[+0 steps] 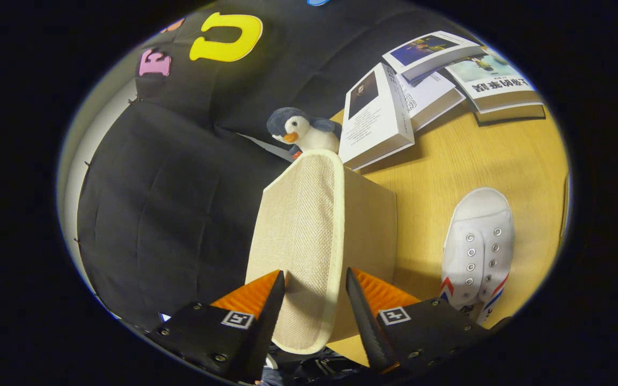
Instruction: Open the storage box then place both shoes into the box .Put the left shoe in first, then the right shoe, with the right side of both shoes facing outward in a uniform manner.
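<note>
Even indoor light, soft shadows, fisheye warping

- A wooden table point(464, 161) is seen — on it a beige storage box point(368, 225) is stood.
- A white shoe point(478, 246) is laid beside the box.
- Books point(376, 120) and a plush penguin point(303, 131) are set beyond.

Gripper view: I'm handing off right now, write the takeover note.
Gripper: fingers either side of the raised beige lid of the storage box; whether both press on it is unclear.
Things: one white shoe lies on the wooden table beside the box. Books and a penguin toy sit beyond.
Done: lid lifted.
Left: both shoes in, left first.
</note>
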### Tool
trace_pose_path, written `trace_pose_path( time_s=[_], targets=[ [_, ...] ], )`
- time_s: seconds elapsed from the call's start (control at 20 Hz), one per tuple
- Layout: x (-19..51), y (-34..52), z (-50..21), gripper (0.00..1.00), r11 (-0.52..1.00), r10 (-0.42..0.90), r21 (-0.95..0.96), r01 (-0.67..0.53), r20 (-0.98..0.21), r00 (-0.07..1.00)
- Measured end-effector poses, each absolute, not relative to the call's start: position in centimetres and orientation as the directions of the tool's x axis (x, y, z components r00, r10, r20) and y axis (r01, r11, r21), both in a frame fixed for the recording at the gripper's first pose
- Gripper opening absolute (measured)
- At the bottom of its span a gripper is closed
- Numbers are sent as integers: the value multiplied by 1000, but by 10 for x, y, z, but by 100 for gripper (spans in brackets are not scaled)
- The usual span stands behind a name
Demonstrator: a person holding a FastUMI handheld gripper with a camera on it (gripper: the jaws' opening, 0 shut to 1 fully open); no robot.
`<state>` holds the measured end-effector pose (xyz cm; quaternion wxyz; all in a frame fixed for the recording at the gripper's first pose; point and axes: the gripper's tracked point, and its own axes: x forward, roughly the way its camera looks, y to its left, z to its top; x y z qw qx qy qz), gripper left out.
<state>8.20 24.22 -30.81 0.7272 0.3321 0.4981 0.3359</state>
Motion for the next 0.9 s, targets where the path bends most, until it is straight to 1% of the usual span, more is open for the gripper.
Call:
trace_pose_path(
  time_s=[0.05, 0.1, 0.15, 0.2, 0.25, 0.3, 0.35, 0.45, 0.7, 0.9],
  targets=[
    [83, 242, -303, 62, 540, 827, 828, -153, -488, 278],
    [79, 244, -294, 51, 503, 854, 849, -165, -457, 249],
    [78, 242, -289, 51, 509, 850, 843, -175, -461, 253],
    [83, 234, -290, 32, 547, 824, 823, -153, -495, 276],
    [82, 240, -286, 13, 526, 838, 836, -155, -478, 262],
    [81, 243, -282, 12, 523, 838, 840, -143, -477, 266],
    [82, 241, -274, 5, 520, 840, 842, -143, -474, 264],
    [81, 244, -258, 5, 516, 844, 842, -156, -468, 264],
    [83, 269, -202, 5, 515, 848, 819, -251, -444, 290],
    [78, 316, -157, 5, 476, 875, 812, -337, -399, 274]
  ],
)
